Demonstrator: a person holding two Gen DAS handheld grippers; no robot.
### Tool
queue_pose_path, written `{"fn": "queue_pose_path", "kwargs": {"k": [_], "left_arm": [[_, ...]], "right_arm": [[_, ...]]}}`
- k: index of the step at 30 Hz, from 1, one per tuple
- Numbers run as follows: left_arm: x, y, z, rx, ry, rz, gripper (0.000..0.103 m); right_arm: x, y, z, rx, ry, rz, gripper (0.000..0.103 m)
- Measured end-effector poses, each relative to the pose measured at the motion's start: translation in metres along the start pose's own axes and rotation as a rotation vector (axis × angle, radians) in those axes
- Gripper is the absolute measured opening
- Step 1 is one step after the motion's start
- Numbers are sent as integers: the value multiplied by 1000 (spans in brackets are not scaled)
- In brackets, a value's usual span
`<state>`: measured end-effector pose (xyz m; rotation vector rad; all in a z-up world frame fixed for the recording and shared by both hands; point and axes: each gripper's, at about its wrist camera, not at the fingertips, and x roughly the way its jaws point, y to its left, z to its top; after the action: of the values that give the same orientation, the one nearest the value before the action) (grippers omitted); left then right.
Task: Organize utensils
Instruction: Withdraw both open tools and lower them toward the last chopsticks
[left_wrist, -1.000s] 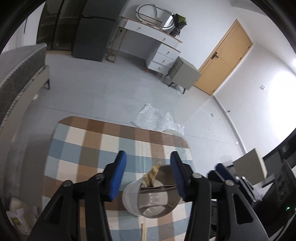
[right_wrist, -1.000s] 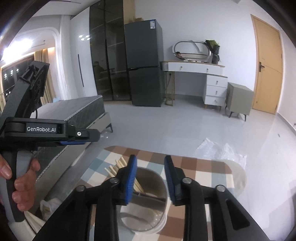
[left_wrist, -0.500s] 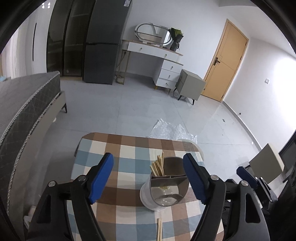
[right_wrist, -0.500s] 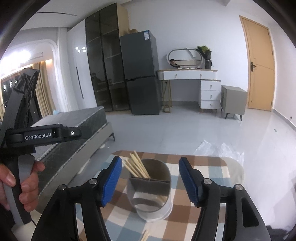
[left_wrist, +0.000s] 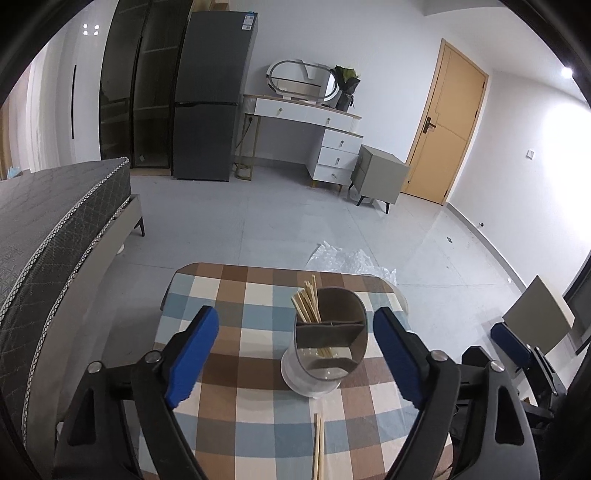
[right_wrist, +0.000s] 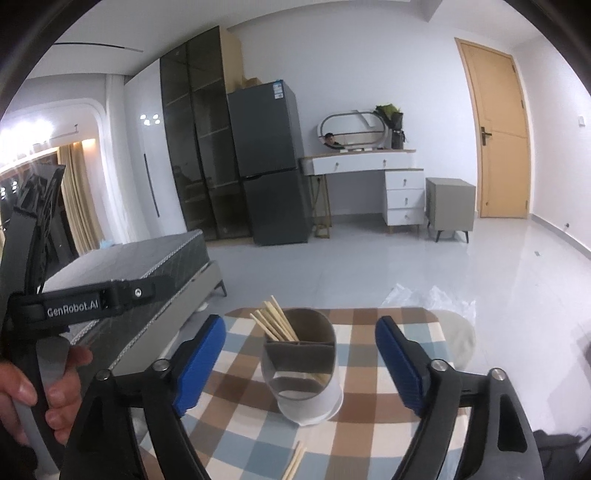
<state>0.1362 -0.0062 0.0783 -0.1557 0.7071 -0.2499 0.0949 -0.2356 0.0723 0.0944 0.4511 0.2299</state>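
A grey-brown utensil holder with inner dividers stands upright on a white base on the checked table. Several wooden chopsticks stand in its back left compartment. A loose pair of chopsticks lies on the table in front of it. My left gripper is open and empty, back from the holder. In the right wrist view the holder, its chopsticks and the loose pair show too. My right gripper is open and empty, back from the holder. The left gripper's handle is at the left.
A grey bed runs along the table's left side. Clear plastic wrap lies on the floor beyond the table's far edge. A fridge, a white dresser and a door stand far back.
Both grippers have opened wide and drawn back and up from the holder. The holder, seen close between the jaws a second ago, now stands free on the table.
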Motion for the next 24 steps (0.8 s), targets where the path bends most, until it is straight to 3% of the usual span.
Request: {"fn": "queue_pose_path", "kwargs": {"k": [7,13,17,24], "left_arm": [[-15,-3,-23,28,-30,30,85],[-22,-4,-48,80,-58,89,89],[-26,6,-58,45,-94,107,89],[-16,11,-74,20,-62,120,89]], "right_arm": [[-16,-2,-20,70,-14,-12,97],[-15,0,-43,91,1,-13,98],[-18,-2,-56,124,18,-4,98],[-12,-7,-80,134,69,-13,99]]}}
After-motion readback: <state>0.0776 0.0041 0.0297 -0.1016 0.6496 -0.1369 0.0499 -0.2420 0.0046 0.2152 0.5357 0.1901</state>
